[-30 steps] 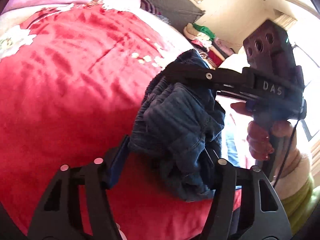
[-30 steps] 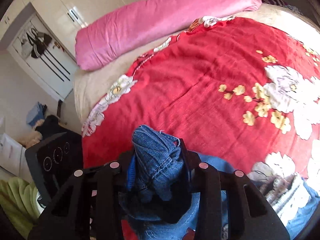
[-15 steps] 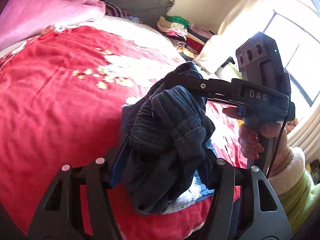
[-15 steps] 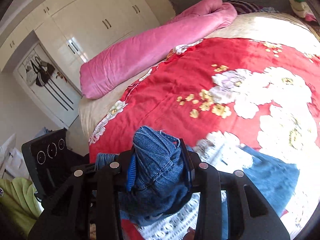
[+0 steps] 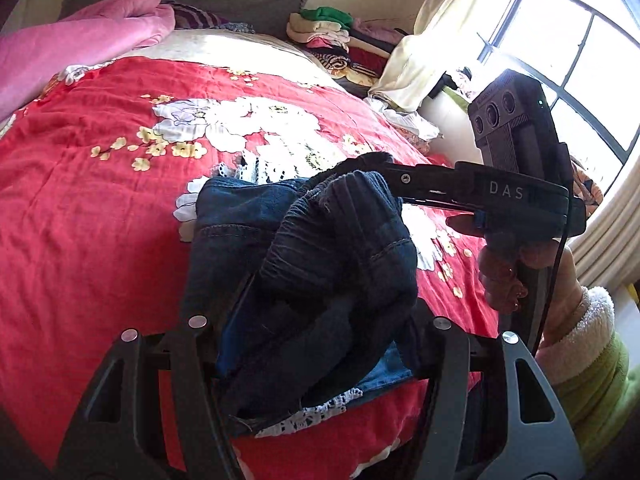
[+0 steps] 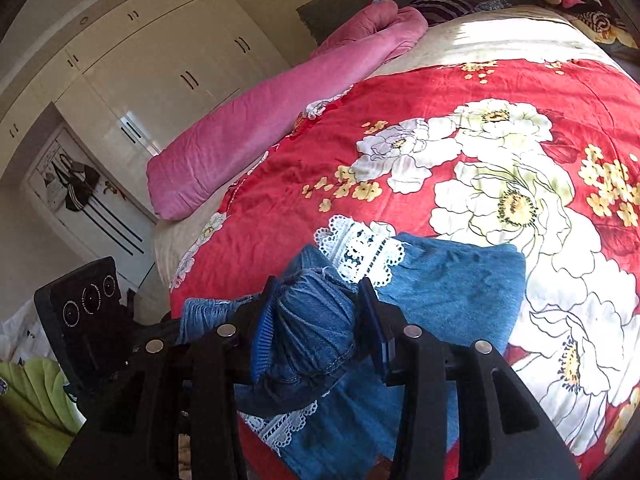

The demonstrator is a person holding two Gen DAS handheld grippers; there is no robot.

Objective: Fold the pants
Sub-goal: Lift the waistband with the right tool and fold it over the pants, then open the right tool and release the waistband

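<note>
The left tool [image 5: 320, 344] pinches a thick bunch of the denim pants [image 5: 340, 264] between its two fingers. The right tool [image 6: 320, 324] also pinches a rolled part of the same pants [image 6: 452, 292]. The rest of the pants lies on the red flowered blanket [image 6: 460, 92], near its front edge, with white lace trim [image 6: 360, 248] showing just behind the right tool. A pink pillow [image 6: 260, 120] lies at the far side of the blanket.
</note>
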